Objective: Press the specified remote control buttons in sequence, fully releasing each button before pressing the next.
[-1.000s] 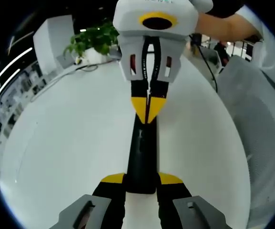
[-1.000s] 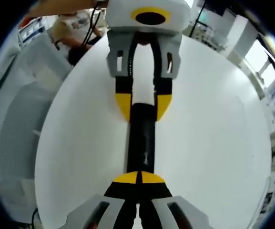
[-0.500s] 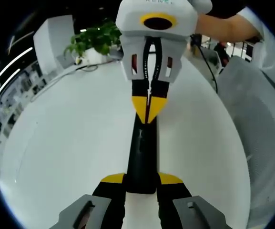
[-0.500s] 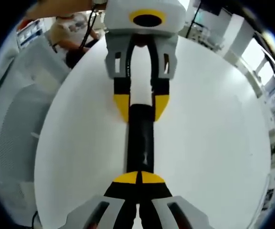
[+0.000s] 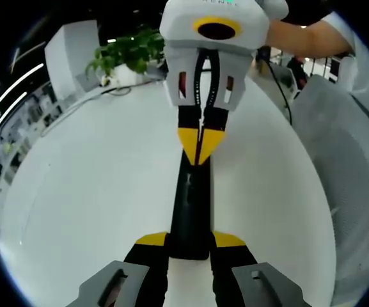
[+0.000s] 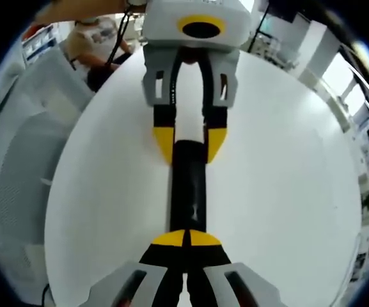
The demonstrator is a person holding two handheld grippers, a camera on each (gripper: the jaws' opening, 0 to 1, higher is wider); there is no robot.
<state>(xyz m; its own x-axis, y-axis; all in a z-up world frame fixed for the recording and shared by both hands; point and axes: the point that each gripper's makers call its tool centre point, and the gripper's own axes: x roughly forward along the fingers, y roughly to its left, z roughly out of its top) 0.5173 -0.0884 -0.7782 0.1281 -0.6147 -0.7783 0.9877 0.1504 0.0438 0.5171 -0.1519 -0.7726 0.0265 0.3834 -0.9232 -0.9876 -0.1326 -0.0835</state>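
A long black remote (image 5: 189,204) lies on the white table (image 5: 94,179). My left gripper (image 5: 190,240) is shut on its near end, one yellow tip against each side. From the top of the left gripper view comes my right gripper (image 5: 199,146), shut, its joined yellow tips resting on the remote's far end. In the right gripper view the remote (image 6: 188,185) runs away from my shut right gripper (image 6: 187,238), whose tips sit over its near end. My left gripper (image 6: 189,142) clamps the far end there.
A potted plant (image 5: 128,51) and a white box (image 5: 72,54) stand at the table's far edge, with a cable (image 5: 275,77) beside them. A grey mesh chair (image 5: 350,166) flanks the table. A person's arm (image 5: 299,35) holds the right gripper.
The right gripper has shifted slightly up and to the right in the left gripper view, still shut over the remote. The left gripper's hold on the remote has not changed.
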